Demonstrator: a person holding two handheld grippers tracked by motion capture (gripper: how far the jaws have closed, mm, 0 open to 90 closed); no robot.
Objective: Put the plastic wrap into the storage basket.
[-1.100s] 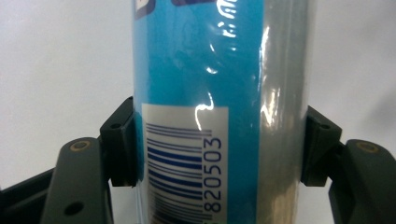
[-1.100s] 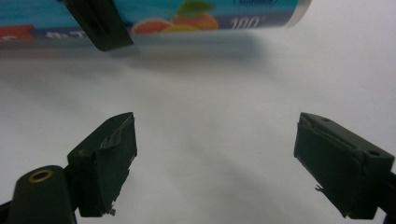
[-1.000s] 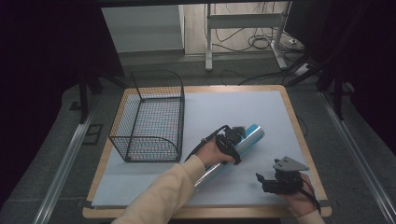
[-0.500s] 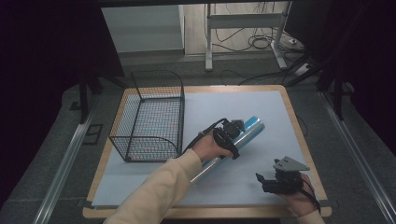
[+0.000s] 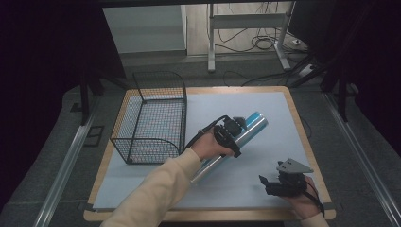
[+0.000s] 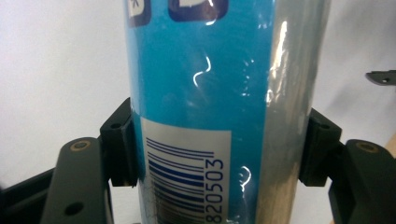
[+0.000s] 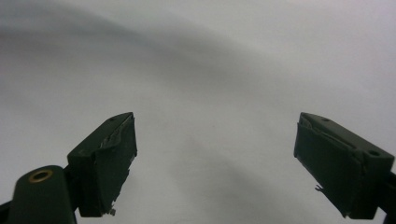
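Nearest me the right gripper (image 5: 270, 183) rests idle with jaws spread wide, while ahead the left gripper (image 6: 217, 149) clamps the glossy blue tube (image 6: 219, 93) mid-length, which might slip before reaching the wire basket (image 5: 153, 118) beyond.

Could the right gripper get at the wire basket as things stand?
Probably not directly: the right gripper sits open at the near right corner, while the wire basket stands far left, with the left gripper and its blue roll between them.

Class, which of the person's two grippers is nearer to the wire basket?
Left. The left gripper clamps the blue and silver tube just right of the wire basket; the right gripper sits open near the table's front right corner.
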